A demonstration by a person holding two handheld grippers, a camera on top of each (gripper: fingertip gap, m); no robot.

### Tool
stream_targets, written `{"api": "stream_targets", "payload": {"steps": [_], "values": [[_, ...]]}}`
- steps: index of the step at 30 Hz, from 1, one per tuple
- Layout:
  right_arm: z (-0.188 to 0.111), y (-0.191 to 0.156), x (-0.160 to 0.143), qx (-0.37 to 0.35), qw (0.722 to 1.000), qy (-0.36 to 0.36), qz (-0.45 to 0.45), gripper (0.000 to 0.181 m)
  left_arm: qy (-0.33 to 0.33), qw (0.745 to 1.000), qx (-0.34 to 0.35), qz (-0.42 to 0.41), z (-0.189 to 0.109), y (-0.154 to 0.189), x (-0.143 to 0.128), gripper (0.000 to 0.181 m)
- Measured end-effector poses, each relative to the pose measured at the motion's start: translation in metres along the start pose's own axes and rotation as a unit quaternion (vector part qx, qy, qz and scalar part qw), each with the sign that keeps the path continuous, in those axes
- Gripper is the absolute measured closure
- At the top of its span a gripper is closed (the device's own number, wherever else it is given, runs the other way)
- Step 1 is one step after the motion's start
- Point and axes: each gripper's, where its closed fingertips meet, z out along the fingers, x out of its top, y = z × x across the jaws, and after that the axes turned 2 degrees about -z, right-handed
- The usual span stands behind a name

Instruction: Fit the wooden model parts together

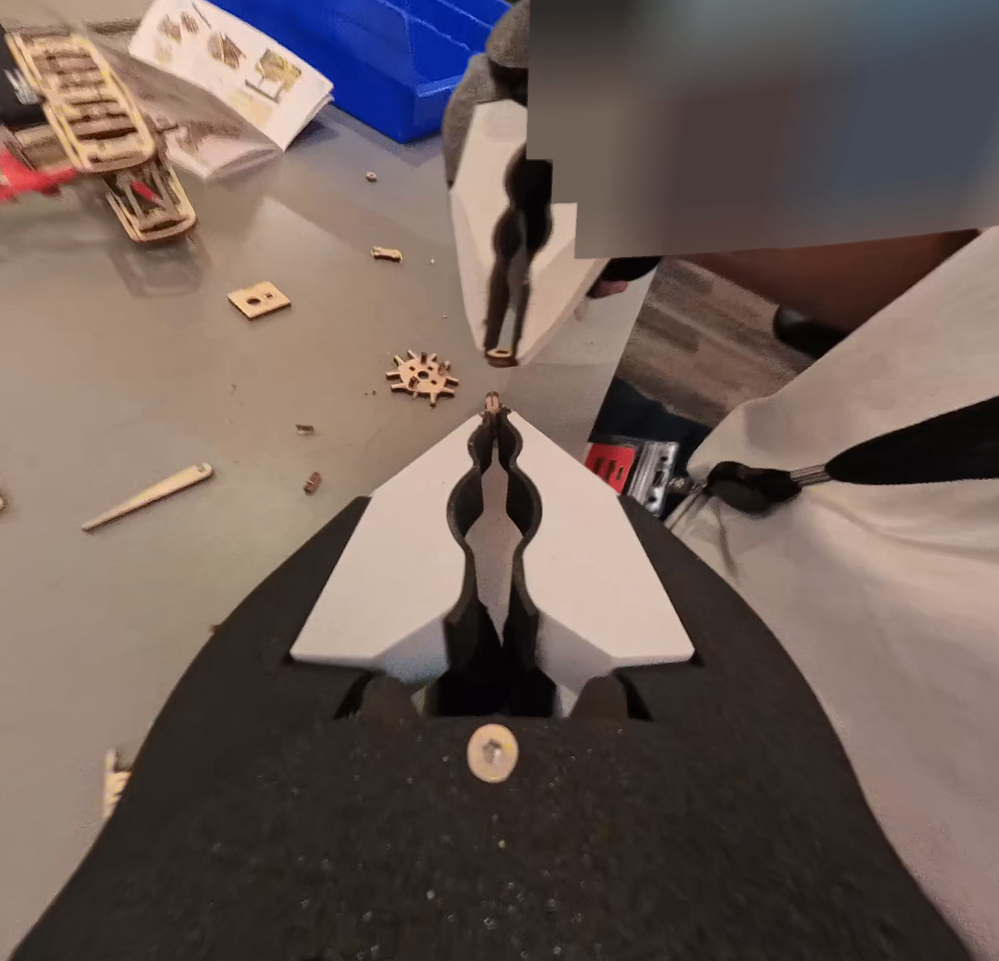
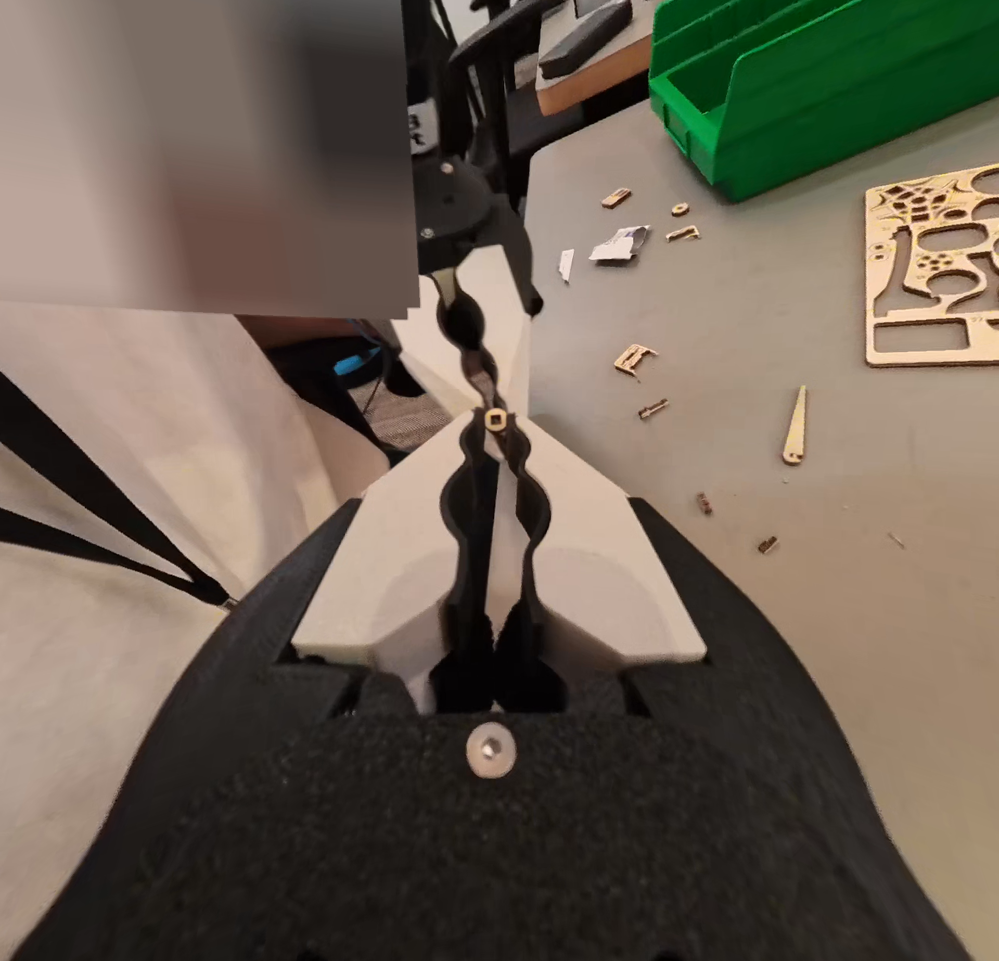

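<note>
In the left wrist view, the left gripper [image 1: 493,413] pinches a tiny wooden peg [image 1: 492,401] at its tips, above the counter [image 1: 162,583]. The peg points forward, toward the right gripper [image 1: 500,352] just across. A wooden gear [image 1: 421,379] lies near. In the right wrist view, the right gripper pinches a small wooden ring [image 2: 495,420], its square hole facing the camera. The two bits do not look joined yet. I think the peg must go into the hole. Many loose parts wait.
</note>
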Motion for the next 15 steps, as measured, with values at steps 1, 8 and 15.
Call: {"api": "stream_targets", "payload": {"steps": [1, 8, 15], "values": [[0.001, -0.001, -0.001, 0.000, 1.000, -0.007, -0.013, 0.175, -0.001, 1.000, 0.010, 0.025, -0.001, 0.002, 0.001, 0.181], [0.010, -0.011, -0.007, 0.026, 0.997, -0.057, -0.054, 0.174, -0.017, 0.996, 0.024, 0.084, -0.004, 0.011, -0.003, 0.181], [0.009, -0.017, -0.006, 0.049, 0.993, -0.073, -0.073, 0.175, -0.007, 0.997, 0.007, 0.076, -0.006, 0.016, 0.000, 0.181]]}}
